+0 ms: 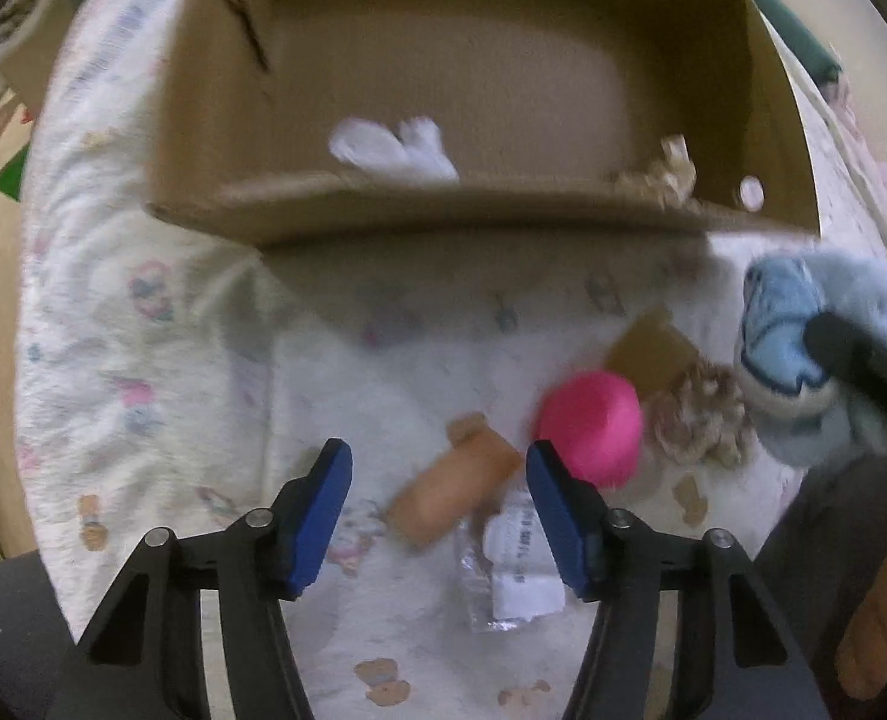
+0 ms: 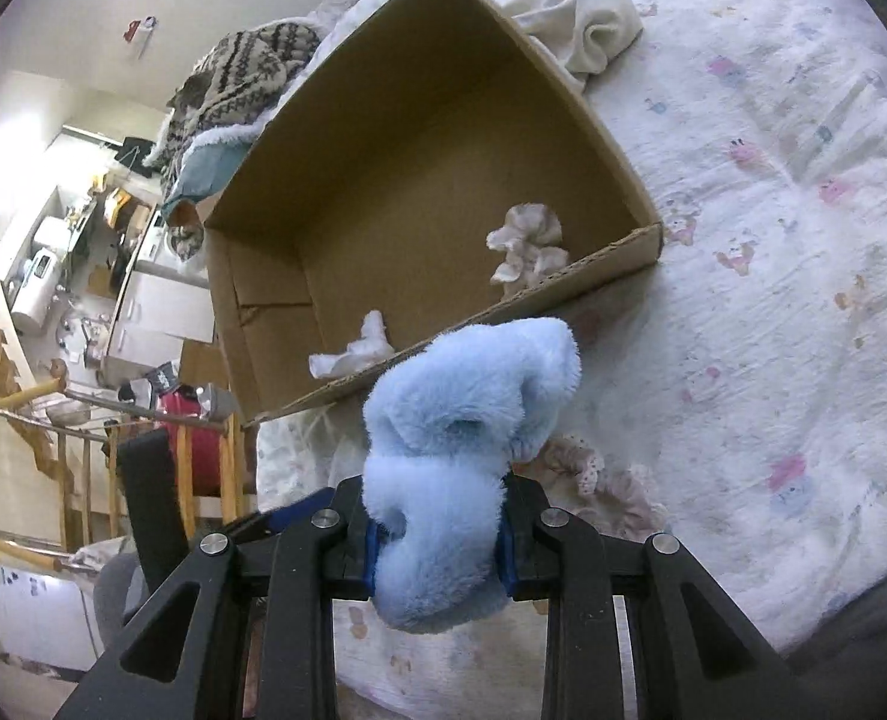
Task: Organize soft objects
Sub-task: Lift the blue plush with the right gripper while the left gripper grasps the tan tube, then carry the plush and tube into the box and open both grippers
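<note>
- The right tool (image 2: 437, 546) is clamped on a fluffy blue plush toy (image 2: 467, 414); its blue pads are sunk into the pile on both sides, and most of the toy stands clear ahead of them.
- The toy hangs over the bed (image 2: 773, 312), just short of the near rim of the open cardboard box (image 2: 419, 180).
- To finish this step well, I would carry the toy fully over that rim before letting go, since its bulk could catch on the cardboard edge and tip back out.
- Inside the box, a white cloth piece (image 2: 359, 348) and a beige scrunchie (image 2: 527, 240) lie along the near wall; the far half is bare, the better place to drop.
- The left tool (image 1: 437, 510) stands about half open with nothing between its pads, pointing down at a tan roll-shaped piece (image 1: 449, 492) on the bed.
- Beside that lie a pink round thing (image 1: 590, 420), a second frilly scrunchie (image 1: 701, 414) and a clear packet with a label (image 1: 515, 570).
</note>
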Demonstrator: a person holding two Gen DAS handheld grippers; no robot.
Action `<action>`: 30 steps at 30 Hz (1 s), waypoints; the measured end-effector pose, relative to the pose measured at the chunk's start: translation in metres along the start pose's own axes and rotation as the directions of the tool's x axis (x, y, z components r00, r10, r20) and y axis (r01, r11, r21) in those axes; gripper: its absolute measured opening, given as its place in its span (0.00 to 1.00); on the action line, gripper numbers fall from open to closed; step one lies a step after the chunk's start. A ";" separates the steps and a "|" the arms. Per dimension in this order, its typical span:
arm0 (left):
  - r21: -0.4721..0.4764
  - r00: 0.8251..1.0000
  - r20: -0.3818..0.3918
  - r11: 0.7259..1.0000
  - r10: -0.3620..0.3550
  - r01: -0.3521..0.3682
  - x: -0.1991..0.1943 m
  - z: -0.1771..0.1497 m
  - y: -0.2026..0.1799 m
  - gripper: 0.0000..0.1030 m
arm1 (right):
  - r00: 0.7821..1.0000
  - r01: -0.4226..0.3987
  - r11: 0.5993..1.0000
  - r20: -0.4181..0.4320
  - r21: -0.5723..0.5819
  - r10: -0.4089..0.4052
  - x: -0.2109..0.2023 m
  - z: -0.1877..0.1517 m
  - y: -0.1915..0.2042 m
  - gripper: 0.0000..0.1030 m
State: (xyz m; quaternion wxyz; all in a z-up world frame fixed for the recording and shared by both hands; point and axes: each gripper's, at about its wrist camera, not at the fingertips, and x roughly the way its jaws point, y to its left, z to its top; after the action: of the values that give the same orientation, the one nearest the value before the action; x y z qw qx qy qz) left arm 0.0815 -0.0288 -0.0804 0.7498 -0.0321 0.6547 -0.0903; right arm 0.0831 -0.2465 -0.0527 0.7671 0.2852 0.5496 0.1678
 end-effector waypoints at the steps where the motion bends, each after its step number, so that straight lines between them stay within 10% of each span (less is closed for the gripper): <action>1: 0.009 1.000 -0.011 1.000 0.002 -0.002 0.003 0.000 -0.002 0.55 | 1.000 -0.001 1.000 -0.001 0.001 0.001 0.001 0.000 0.000 0.29; 9: 0.023 1.000 -0.008 0.999 0.028 -0.028 0.014 0.001 -0.003 0.09 | 1.000 -0.004 1.000 0.001 0.008 0.004 0.000 0.001 -0.001 0.29; 30: -0.158 0.954 0.285 0.986 0.091 -0.047 -0.098 -0.022 0.038 0.06 | 1.000 -0.001 0.995 0.021 -0.096 0.003 -0.021 -0.011 0.016 0.29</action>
State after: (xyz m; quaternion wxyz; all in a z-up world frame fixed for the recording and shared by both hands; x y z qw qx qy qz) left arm 0.0509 0.0275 0.0056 0.8361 -0.0782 0.5429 -0.0088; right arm 0.0660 -0.2434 -0.0296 0.7854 0.2504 0.5327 0.1919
